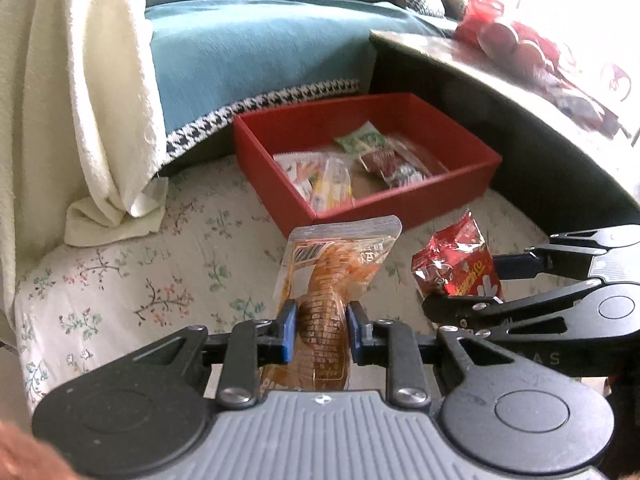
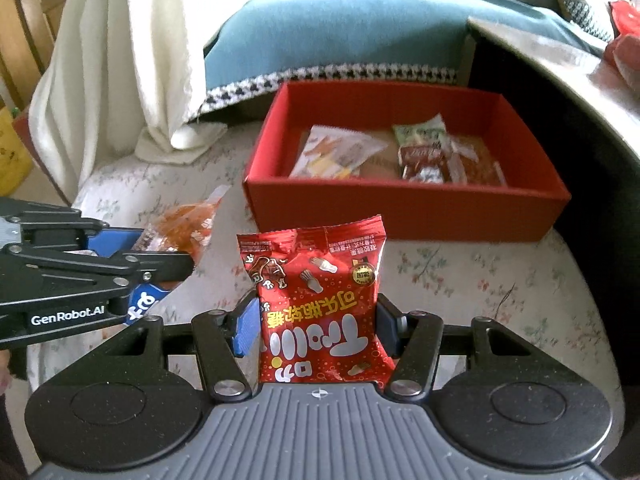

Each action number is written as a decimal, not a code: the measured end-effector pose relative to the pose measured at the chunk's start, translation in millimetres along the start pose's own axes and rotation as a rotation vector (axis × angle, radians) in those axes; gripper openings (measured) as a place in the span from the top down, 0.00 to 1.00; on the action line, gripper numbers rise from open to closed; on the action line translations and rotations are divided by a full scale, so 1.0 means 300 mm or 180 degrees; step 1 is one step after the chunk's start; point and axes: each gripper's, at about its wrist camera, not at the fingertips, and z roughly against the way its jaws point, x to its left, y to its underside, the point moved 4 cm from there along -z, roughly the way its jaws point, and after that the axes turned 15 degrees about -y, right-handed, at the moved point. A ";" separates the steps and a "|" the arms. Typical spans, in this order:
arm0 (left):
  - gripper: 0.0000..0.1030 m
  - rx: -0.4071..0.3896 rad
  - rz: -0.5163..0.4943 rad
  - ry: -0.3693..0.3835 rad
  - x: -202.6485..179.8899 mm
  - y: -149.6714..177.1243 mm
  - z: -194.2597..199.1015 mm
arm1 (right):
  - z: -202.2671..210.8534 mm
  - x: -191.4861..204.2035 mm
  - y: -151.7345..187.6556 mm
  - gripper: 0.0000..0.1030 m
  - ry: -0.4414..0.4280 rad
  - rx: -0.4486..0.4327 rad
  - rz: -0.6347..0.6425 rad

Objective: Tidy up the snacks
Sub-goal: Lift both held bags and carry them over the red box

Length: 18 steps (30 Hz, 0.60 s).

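While the left gripper (image 1: 320,330) is clamped on an orange clear-wrapped snack pack (image 1: 328,276) at lower centre, the right gripper (image 2: 316,330) pinches a glossy red candy bag (image 2: 320,304), with the red box (image 2: 404,210) of packets above, upper centre.

Both cameras sit just behind their own tool, looking forward and steeply down along its two fingers. The left wrist view has the left tool (image 1: 320,334) close at the bottom of the frame, with the right tool (image 1: 480,284) entering from the right edge. The right wrist view has the right tool (image 2: 316,330) close at the bottom, with the left tool (image 2: 160,264) entering from the left edge. Both face the red box (image 1: 280,196) (image 2: 400,216) on the floral cloth (image 1: 140,280) (image 2: 480,280), with the blue sofa (image 1: 260,52) (image 2: 340,28) beyond.
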 end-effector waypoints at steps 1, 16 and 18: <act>0.81 -0.0012 0.0019 0.0002 0.004 -0.007 0.000 | 0.002 -0.003 -0.008 0.37 0.0003 -0.0018 -0.0006; 0.81 -0.0204 0.0204 0.0036 0.011 -0.110 0.003 | 0.019 -0.003 -0.122 0.37 0.0074 -0.0212 0.0103; 0.81 -0.0231 0.0237 0.0046 0.012 -0.128 0.003 | 0.021 -0.005 -0.138 0.37 0.0066 -0.0238 0.0101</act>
